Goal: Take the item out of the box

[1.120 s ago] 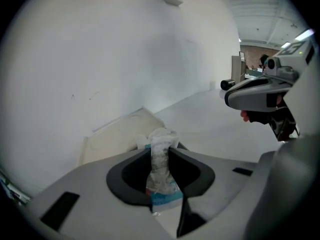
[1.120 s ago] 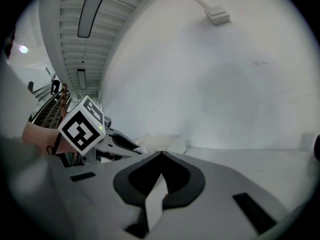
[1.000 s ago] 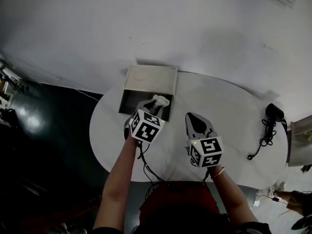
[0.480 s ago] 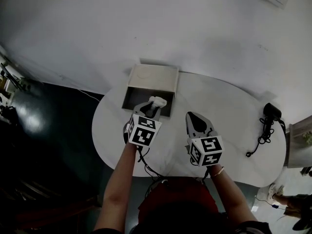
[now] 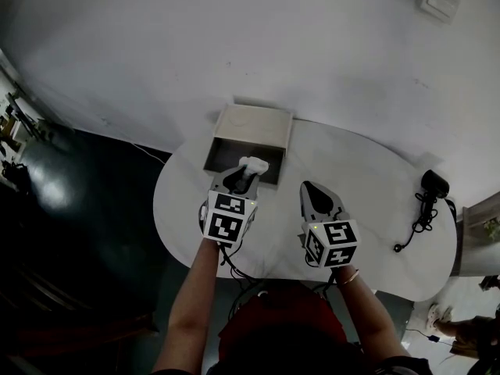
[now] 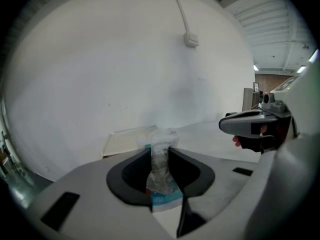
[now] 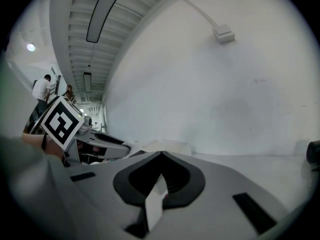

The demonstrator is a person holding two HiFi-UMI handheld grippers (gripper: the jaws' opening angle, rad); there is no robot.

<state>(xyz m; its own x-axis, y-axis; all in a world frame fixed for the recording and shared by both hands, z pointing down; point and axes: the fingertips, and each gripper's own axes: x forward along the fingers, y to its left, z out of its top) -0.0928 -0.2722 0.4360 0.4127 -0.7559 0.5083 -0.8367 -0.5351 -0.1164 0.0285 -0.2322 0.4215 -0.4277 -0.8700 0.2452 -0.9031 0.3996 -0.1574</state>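
The left gripper (image 5: 244,172) pinches a packet (image 5: 254,165) of crinkled white plastic with a blue band. In the left gripper view the packet (image 6: 161,174) stands upright between the 2 dark pads, which press on its sides, and its crumpled top sticks out past the tips of the left gripper (image 6: 161,151). In the head view the packet overlaps the near right corner of the box (image 5: 250,123). The box is open, dark inside, with its pale lid tipped back toward the wall. It sits at the far edge of the white oval table (image 5: 367,186). In the left gripper view the box (image 6: 125,141) shows behind the packet and lower.

The right gripper (image 5: 315,196) hangs over the table just right of the left one, well short of the box. In its own view the tips of the right gripper (image 7: 159,156) meet with nothing between them.

A black cable (image 5: 428,201) lies near the table's right end, and 1 switch (image 5: 440,1) is on the wall.
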